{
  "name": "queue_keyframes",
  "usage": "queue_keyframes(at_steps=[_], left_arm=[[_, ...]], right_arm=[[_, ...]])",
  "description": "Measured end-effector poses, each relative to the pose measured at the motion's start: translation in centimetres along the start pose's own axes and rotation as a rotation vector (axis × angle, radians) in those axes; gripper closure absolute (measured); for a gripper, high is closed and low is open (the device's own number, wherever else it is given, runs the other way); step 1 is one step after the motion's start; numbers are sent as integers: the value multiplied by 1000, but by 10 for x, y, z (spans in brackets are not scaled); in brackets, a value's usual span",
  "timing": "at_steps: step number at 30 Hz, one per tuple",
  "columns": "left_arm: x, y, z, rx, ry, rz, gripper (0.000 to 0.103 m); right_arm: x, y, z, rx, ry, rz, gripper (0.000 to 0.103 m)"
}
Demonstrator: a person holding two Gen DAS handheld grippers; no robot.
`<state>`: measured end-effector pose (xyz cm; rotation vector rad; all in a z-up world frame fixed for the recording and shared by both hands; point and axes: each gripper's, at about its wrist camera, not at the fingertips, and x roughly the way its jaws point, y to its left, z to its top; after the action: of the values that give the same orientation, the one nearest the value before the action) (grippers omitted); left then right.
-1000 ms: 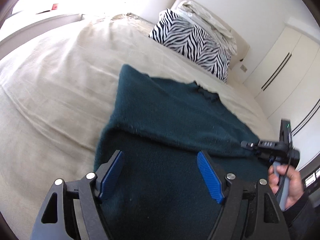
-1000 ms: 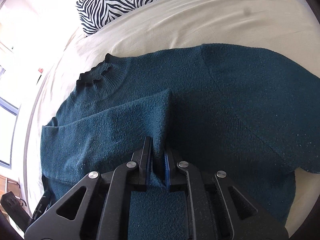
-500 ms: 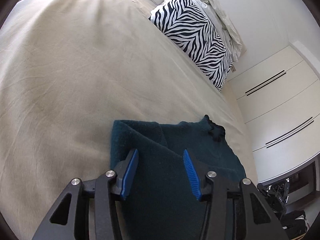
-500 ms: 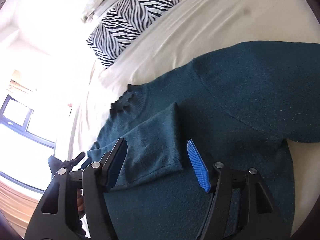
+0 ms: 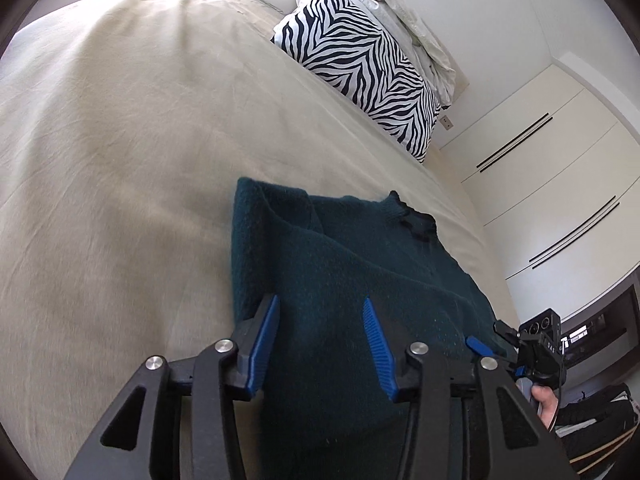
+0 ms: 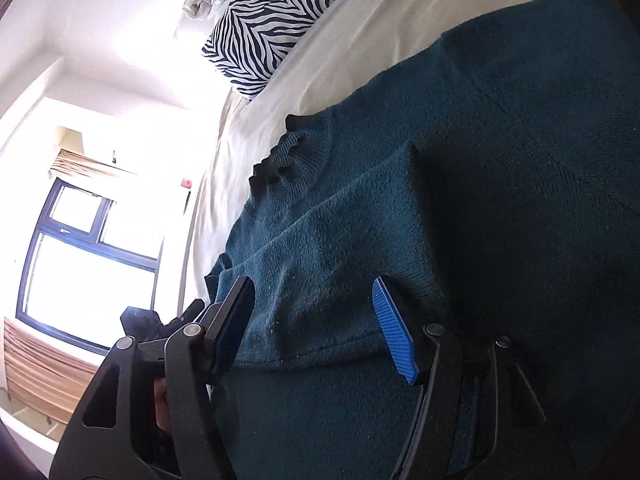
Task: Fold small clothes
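Observation:
A dark teal knitted sweater lies on the beige bed, its collar at the far end. One sleeve is folded across the body, shown in the right wrist view. My left gripper is open and empty, hovering over the sweater's left folded edge. My right gripper is open and empty, its blue pads straddling the cuff end of the folded sleeve. The right gripper also shows in the left wrist view at the sweater's far right edge.
A zebra-print pillow with crumpled pale bedding behind it lies at the head of the bed. White wardrobe doors stand to the right. A window is on the left side.
My right gripper opened and let go of the folded sleeve, then tilted closer over it. My left gripper partly closed and shifted along the sweater's left edge, still empty.

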<state>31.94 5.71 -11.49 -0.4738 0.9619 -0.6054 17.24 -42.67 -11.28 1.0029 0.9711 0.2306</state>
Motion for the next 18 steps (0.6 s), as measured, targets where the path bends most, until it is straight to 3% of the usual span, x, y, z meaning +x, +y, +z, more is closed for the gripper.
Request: queue_keyframes(at_steps=[4,7,11,15,18], left_arm=[[-16,-7,-24,51,-27,39,55],[-25,-1,-33,28,-9,40,50],[-51,-8,-46,34,-25,68,49],[-82,-34,-57,59,-85,63,38],[-90,-61,-67,85,-93,51,30]], right_arm=[[-14,-6,-6,13,-18,-6,43],[-32,-17,-17,40,-39,12,43],[-86,-36,-41,87,-111,-3,42],[-176,-78,-73,153,-286,-72,42],[-248,-127,-95,291,-448,-155,42]])
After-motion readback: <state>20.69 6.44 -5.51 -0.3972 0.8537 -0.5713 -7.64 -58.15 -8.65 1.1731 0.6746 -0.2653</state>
